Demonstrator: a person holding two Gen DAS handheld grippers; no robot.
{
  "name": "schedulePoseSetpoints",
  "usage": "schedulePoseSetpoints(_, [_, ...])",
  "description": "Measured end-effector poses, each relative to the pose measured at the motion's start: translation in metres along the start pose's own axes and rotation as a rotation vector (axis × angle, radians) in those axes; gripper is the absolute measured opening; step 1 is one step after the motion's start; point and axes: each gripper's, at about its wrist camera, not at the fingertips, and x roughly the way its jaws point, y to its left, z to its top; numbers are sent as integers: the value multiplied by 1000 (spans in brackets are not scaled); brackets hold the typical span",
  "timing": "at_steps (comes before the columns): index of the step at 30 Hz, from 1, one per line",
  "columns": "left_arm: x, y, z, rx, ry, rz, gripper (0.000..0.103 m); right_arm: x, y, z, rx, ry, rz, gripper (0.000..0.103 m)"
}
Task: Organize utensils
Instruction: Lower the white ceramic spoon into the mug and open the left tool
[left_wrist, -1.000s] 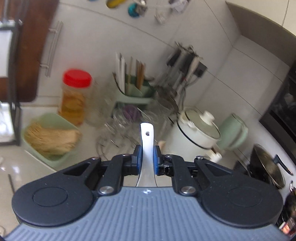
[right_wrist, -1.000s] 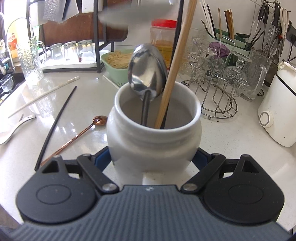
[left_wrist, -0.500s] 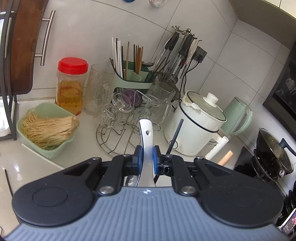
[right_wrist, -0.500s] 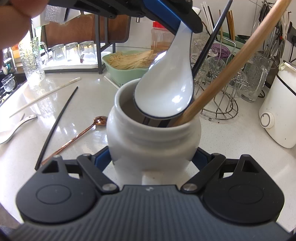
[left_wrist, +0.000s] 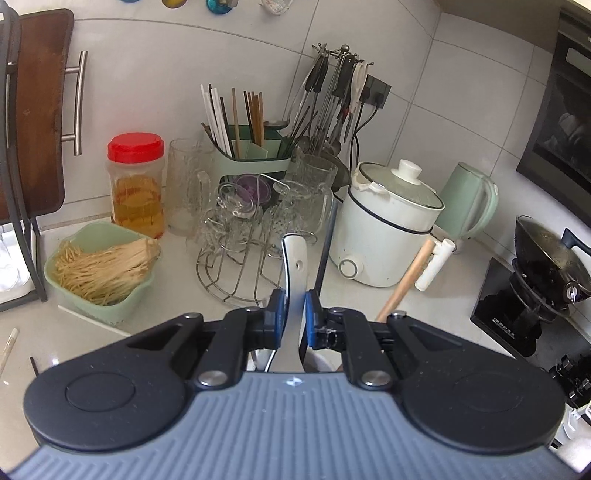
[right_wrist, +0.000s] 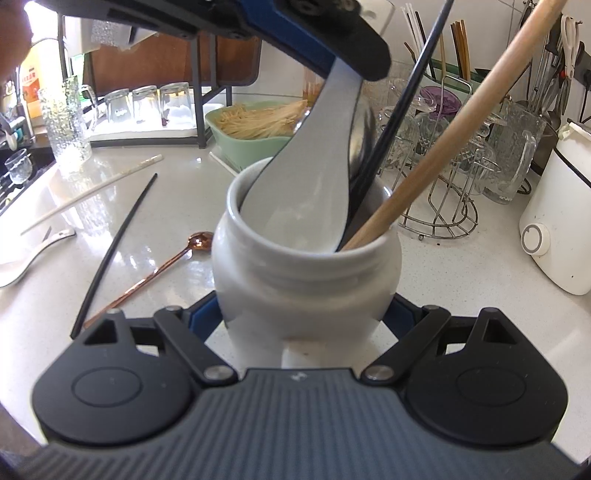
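My left gripper (left_wrist: 294, 317) is shut on the handle of a white ceramic spoon (left_wrist: 294, 269). In the right wrist view that gripper (right_wrist: 325, 51) comes in from the top, and the white ceramic spoon (right_wrist: 306, 177) hangs bowl-down with its bowl inside the mouth of a white ceramic jar (right_wrist: 306, 280). My right gripper (right_wrist: 303, 314) is shut on the jar's lower body. A wooden stick (right_wrist: 461, 122), a black chopstick (right_wrist: 402, 107) and a metal spoon (right_wrist: 364, 140) lean in the jar. On the counter to the left lie a copper spoon (right_wrist: 155, 273), another black chopstick (right_wrist: 114, 251) and a white chopstick (right_wrist: 92, 195).
A green bowl of noodles (right_wrist: 255, 144) stands behind the jar. A wire rack of glasses (right_wrist: 436, 155) and a white cooker (right_wrist: 557, 229) are to the right. Another white spoon (right_wrist: 22, 258) lies at far left. A rack with upturned glasses (right_wrist: 147, 107) is at the back left.
The left gripper has come down with the white spoon, whose bowl now sits inside the jar's mouth. The wooden stick and black chopstick have tipped to the right. The right gripper and jar have stayed put.
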Motion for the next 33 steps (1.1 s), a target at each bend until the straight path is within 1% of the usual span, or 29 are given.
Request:
schedulePoseSetpoints(6, [-7,8,3,-79,44,-12,14,0,0,0,2,-2,0,92])
schedulePoseSetpoints(9, [-11,3,2,-43,63,0,12,0,0,0,3,-5,-2,92])
schedulePoseSetpoints(12, [-13,-2,-1,-18,83,-4,12,0,1,0,4,-8,-3,92])
schedulePoseSetpoints(14, [-13,-2,-2,-23,99,-9,12,0,0,-1,6,-10,-3,92])
schedulePoseSetpoints(17, [-9,-6,-3,-14,135,3,12,0,0,-1,6,-10,-3,92])
schedulePoseSetpoints(20, [-9,-8,0,-31,169,3,10,0,0,-1,7,-10,-2,92])
schedulePoseSetpoints(22, [-6,-10,1,-14,191,15,10,0,0,-1,7,-12,-3,92])
schedulePoseSetpoints(27, [7,-4,0,-60,260,55,8,0,0,-2,10,-15,-3,92])
schedulePoseSetpoints(33, [18,7,-6,-85,301,75,8,-1,0,-2,9,-16,-3,92])
